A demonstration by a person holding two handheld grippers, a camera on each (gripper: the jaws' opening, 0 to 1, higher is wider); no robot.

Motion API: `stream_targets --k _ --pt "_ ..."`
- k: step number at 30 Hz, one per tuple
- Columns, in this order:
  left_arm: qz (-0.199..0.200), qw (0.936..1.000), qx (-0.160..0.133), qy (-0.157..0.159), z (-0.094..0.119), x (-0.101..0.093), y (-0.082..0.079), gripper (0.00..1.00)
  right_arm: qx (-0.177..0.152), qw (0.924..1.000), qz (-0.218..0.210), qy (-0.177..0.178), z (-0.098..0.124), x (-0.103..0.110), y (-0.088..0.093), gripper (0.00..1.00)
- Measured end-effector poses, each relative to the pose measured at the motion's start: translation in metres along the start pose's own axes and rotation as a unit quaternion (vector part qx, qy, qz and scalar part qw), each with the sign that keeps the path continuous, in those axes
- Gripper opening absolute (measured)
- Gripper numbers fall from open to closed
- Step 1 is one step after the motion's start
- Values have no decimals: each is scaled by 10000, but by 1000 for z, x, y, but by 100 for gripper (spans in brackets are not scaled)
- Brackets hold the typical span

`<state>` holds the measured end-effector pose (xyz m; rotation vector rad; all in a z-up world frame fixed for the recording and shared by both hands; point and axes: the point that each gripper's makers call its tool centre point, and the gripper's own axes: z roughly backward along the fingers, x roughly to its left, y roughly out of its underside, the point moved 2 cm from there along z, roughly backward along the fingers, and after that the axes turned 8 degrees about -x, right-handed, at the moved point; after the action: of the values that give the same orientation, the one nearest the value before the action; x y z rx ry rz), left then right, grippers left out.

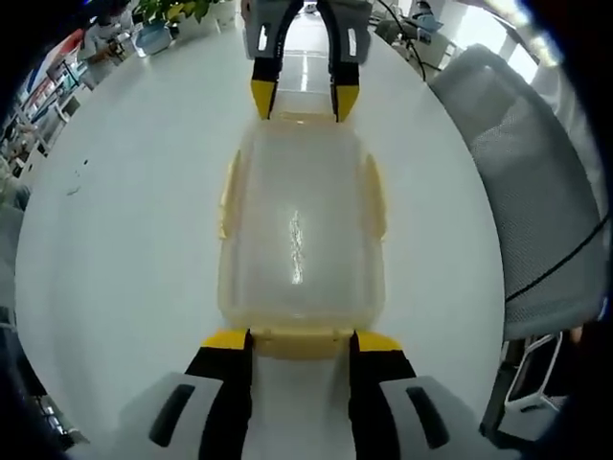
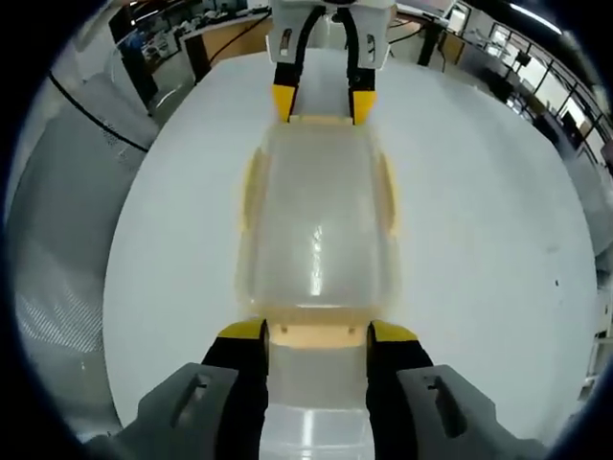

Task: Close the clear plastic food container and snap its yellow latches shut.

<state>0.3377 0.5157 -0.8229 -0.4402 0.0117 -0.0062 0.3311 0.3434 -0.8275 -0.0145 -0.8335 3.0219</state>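
At opposite ends of the container [image 1: 302,244], we hold both claws, left claw [image 1: 300,337] and right claw [image 2: 318,331], open astride its latches [image 2: 318,335]; light, slippery plastic, so press there.

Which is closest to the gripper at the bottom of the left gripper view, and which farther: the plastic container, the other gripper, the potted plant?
1. Container: right at the left gripper, its near end between the jaws.
2. Right gripper: at the container's far end.
3. Potted plant: beyond the table, upper left.

an office: mesh chair [image 1: 522,182], desks [image 2: 206,29], white table [image 1: 134,192].
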Motion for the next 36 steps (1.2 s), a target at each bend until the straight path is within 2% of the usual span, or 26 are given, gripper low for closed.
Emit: stream_targets --k 11,16,22,28,32,36 --pt "21 9998 -156 -149 23 0 -13 34 -197 9998 46 66 24 -2 -10 36" --pt "84 9992 -242 -292 40 0 -25 34 -260 9993 220 165 42 -4 -15 36" --pt "47 9989 -176 -426 52 -3 -40 34 -357 9985 331 251 63 -1 -18 36" --pt "-32 9986 -202 -497 52 -5 -67 34 -372 9980 363 361 89 3 -4 36" --pt "-105 9985 -200 -507 46 -6 -89 34 -321 9980 340 425 106 6 15 36" --pt "-133 9984 -325 -447 37 -8 -114 34 -284 9982 278 443 121 9 35 36"
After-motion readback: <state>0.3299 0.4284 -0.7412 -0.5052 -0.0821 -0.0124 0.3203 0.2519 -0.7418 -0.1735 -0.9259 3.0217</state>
